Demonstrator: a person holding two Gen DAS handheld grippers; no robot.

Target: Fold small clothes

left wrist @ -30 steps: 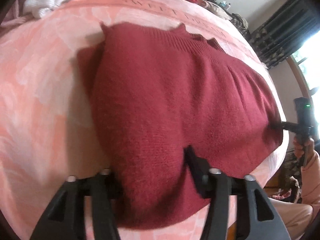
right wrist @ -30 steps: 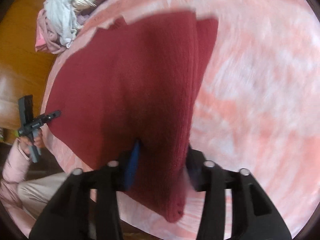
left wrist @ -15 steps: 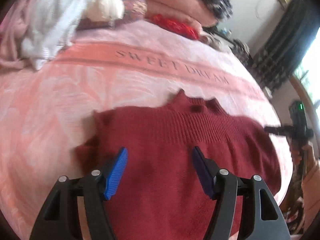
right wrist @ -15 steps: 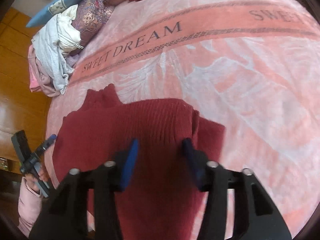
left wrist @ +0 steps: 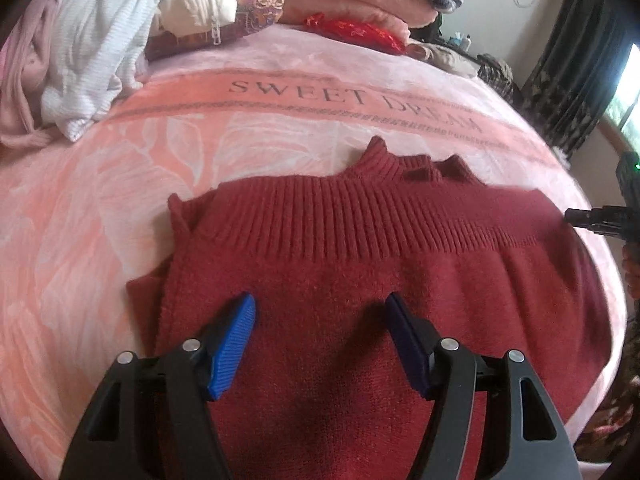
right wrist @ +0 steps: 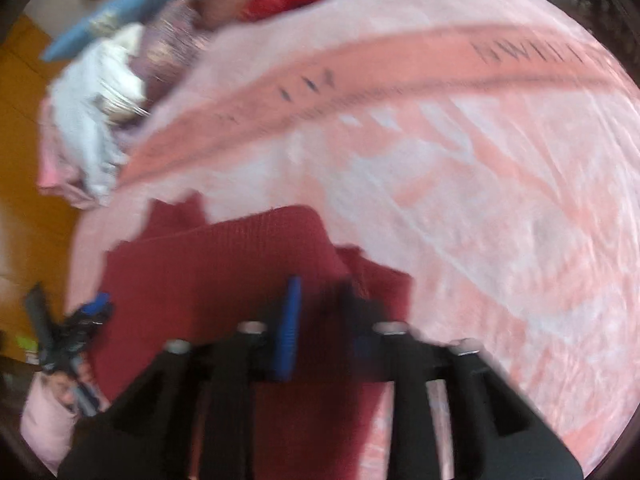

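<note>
On the bed, mid-blanket: red knit sweater (left wrist: 360,280) lying flat and folded, ribbed band and collar toward the "SWEET DREAM" print on the pink blanket (left wrist: 120,160).

Left wrist view is sharp: shows rib texture, a lower layer sticking out at the sweater's left edge, pile of white and pink clothes (left wrist: 92,40) at the far left, stacked bedding behind, curtain at right. Right wrist view adds what the other lacks: orange wood floor (right wrist: 20,120) beside the bed and the bare blanket off to the sweater's right.

Right view is heavily motion-blurred; print unreadable, finger edges smeared. Near part of the sweater is cut off under both tools.

Left hand-held gripper (left wrist: 320,344): jaws spread wide, blue pads apart, nothing between them, above the sweater; contact not clear. Right hand-held gripper (right wrist: 320,320): jaws narrower but apart, a gap showing red knit behind, nothing pinched; in the left view only its tip shows at the sweater's right edge.
</note>
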